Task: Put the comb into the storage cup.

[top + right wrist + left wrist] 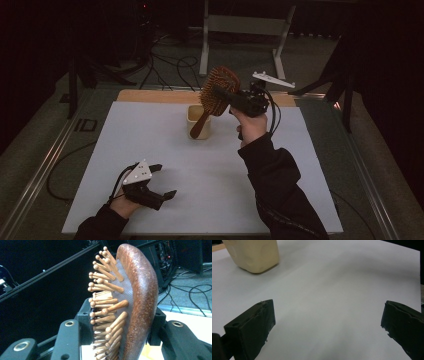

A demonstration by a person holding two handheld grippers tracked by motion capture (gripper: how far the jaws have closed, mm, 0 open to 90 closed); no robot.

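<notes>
Holding: the right gripper (222, 95) is clamped on the head of a wooden brush (216, 97), one jaw on the bristle face, the other on the smooth back.
Brush: lifted clear of the mat (150, 150), tilted, head up and toward the far edge, handle slanting down in front of the cup (197, 120); whether the handle tip touches the cup I cannot tell.
Bristles: wooden pins with round tips, seen side-on in the right gripper view (105, 302), beside the dark rounded back.
Cup: cream-coloured, standing on the mat near its far edge, just left of the right hand (252, 125).
Left gripper: (162, 182) low over the mat, well nearer than the cup and to its left, jaws wide apart with only bare mat between them.
Left gripper view: the cup (253, 255) stands at the upper left, well beyond the jaws.
</notes>
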